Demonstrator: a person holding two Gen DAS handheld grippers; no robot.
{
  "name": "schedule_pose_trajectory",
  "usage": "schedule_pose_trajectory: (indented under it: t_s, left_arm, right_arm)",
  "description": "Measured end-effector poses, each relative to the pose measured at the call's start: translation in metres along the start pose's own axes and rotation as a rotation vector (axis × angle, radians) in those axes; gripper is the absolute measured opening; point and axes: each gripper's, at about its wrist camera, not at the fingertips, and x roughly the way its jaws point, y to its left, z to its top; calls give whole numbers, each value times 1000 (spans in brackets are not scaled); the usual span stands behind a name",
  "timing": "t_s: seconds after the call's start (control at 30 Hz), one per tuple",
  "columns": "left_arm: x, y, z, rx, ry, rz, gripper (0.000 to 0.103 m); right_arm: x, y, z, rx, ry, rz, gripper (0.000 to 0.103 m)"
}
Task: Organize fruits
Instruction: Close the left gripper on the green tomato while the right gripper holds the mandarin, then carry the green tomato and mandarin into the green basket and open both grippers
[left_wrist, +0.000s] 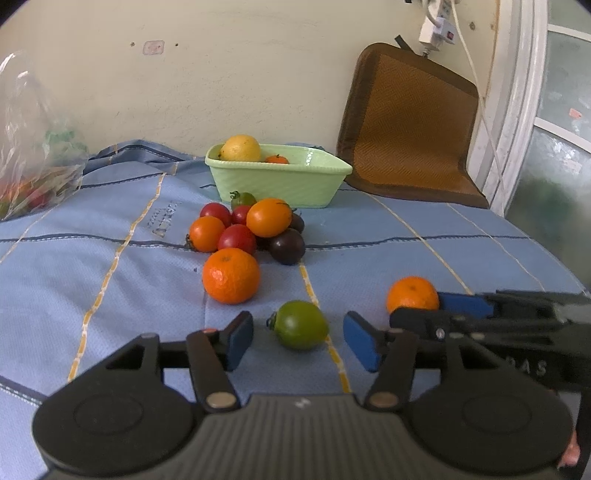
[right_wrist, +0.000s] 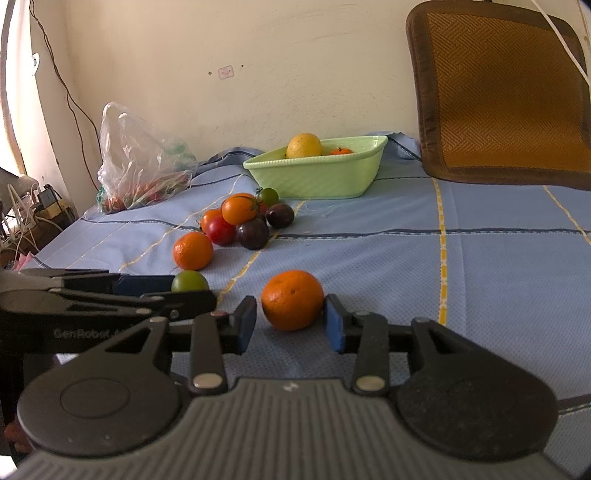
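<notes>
Blue pads are seen on the fingers of both tools. The left gripper (left_wrist: 298, 341) is spread, and a green tomato (left_wrist: 300, 325) lies between its pads with a clear gap on each side; nothing is pinched. The right gripper (right_wrist: 291, 325) stands around an orange mandarin (right_wrist: 292, 300). Its right pad seems to touch the peel, while a narrow gap is seen at the left pad, so it cannot be told if the fruit is really pressed.

The step in hand is judged to be the taking of two fruits at once, one for each tool. For the next move, the jaws must be closed gently, because the tomato is soft and round and can roll away, and then both fruits must be lifted and carried to the green basket (left_wrist: 280, 184), where a yellow fruit (left_wrist: 241, 148) and a small orange one are already placed.

Between the tools and the basket a pile of tomatoes (left_wrist: 255, 229) and a second mandarin (left_wrist: 231, 280) are lying on the blue cloth (left_wrist: 110, 295), so the path should be kept above them. Free cloth is found to the right of the pile. The two tools are very near to each other, and a brown mat (left_wrist: 410, 122) leans on the wall just beside the basket.
</notes>
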Motion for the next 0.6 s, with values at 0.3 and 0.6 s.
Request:
schedule_pose_trajectory:
  t_s: [0.3,0.6]
  left_arm:
    - [3,-2,1,1,-3,-10,33]
    - [-1,3,11,-48,3,-81,33]
  right_arm:
    - [1,2,0,-7,0,-5,39]
    - [0,2,6,-13,-20,23,38]
